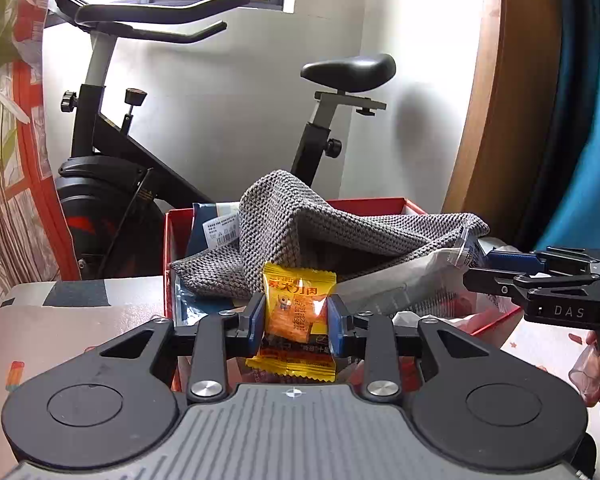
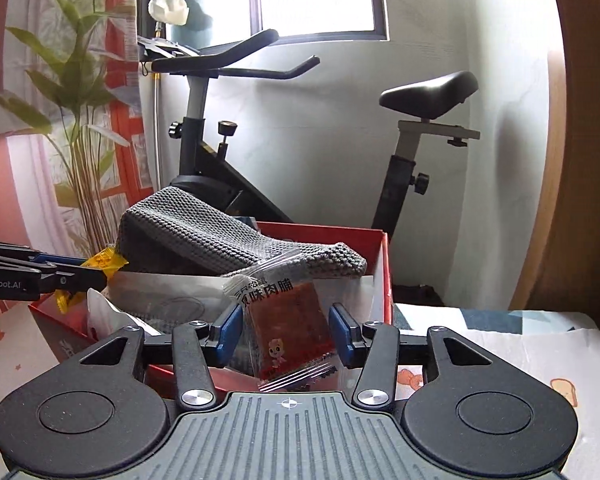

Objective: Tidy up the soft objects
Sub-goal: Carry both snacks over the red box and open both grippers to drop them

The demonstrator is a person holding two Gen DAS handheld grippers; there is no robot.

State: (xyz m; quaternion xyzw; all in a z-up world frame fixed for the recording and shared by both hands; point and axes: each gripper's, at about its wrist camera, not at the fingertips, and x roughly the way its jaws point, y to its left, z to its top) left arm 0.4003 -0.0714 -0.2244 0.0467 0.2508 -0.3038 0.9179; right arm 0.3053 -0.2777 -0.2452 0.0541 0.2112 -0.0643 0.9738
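My left gripper (image 1: 295,320) is shut on a yellow snack packet (image 1: 295,300), held upright over the near edge of a red box (image 1: 171,240). It also shows at the left of the right wrist view (image 2: 99,270). My right gripper (image 2: 285,328) holds a clear meat-jerky packet (image 2: 287,320) between its blue pads (image 2: 227,332), over the box's near side (image 2: 384,264); the pads stand slightly apart from the packet's sides. A grey knitted cloth (image 1: 300,224) is heaped in the box, also seen in the right wrist view (image 2: 203,232), with white bags under it.
An exercise bike (image 1: 111,128) stands behind the box against the white wall. A patterned curtain (image 1: 7,120) hangs at the left, and a plant (image 2: 75,92) beside it. The box sits on a bedsheet with printed patterns (image 2: 520,344). A wooden panel (image 1: 500,100) rises at the right.
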